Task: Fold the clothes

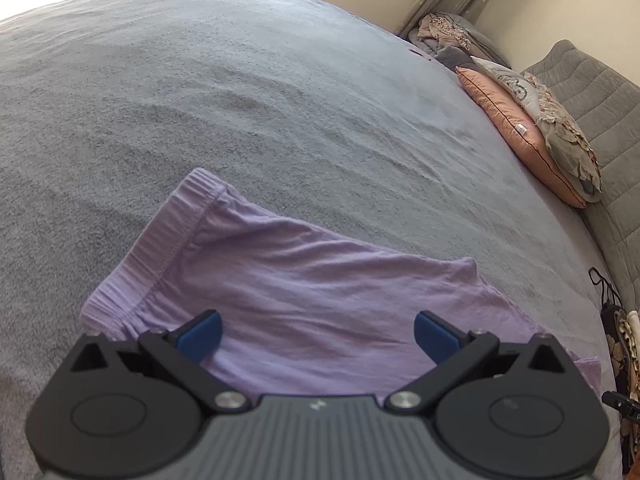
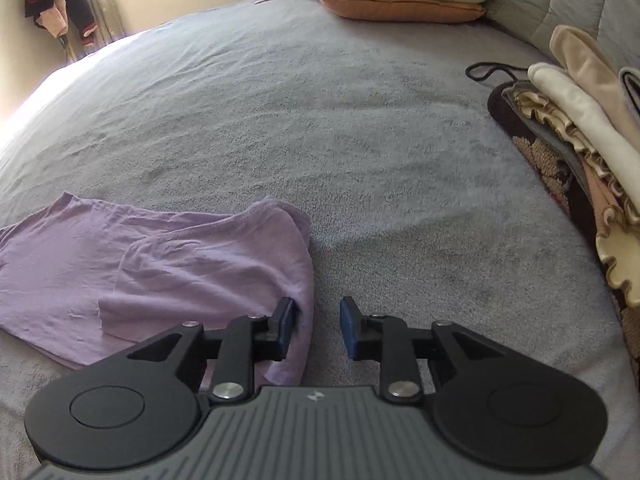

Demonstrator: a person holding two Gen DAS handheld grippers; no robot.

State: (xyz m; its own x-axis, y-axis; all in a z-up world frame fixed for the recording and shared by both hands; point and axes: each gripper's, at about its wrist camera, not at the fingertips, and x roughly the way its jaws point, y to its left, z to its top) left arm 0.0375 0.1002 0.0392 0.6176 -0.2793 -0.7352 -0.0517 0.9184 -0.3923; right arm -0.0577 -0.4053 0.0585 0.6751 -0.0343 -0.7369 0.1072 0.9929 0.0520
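Note:
Lilac shorts (image 1: 304,280) lie on the grey bed cover, their ribbed waistband (image 1: 160,248) toward the left in the left wrist view. My left gripper (image 1: 318,336) hovers over the near part of the shorts, wide open, nothing between its blue pads. In the right wrist view the same lilac shorts (image 2: 168,268) lie at the lower left with one leg folded over. My right gripper (image 2: 317,328) stands open at the garment's right edge; its left pad (image 2: 286,326) is beside the cloth edge, and only bed cover shows between the jaws.
The grey bed cover (image 2: 340,120) spreads wide ahead. A pile of folded clothes (image 2: 580,148) sits at the right, with a black cord (image 2: 492,70) beside it. Pillows (image 1: 536,128) and a grey padded headboard (image 1: 600,92) line the far edge. Dark garments (image 2: 60,0) hang by the window.

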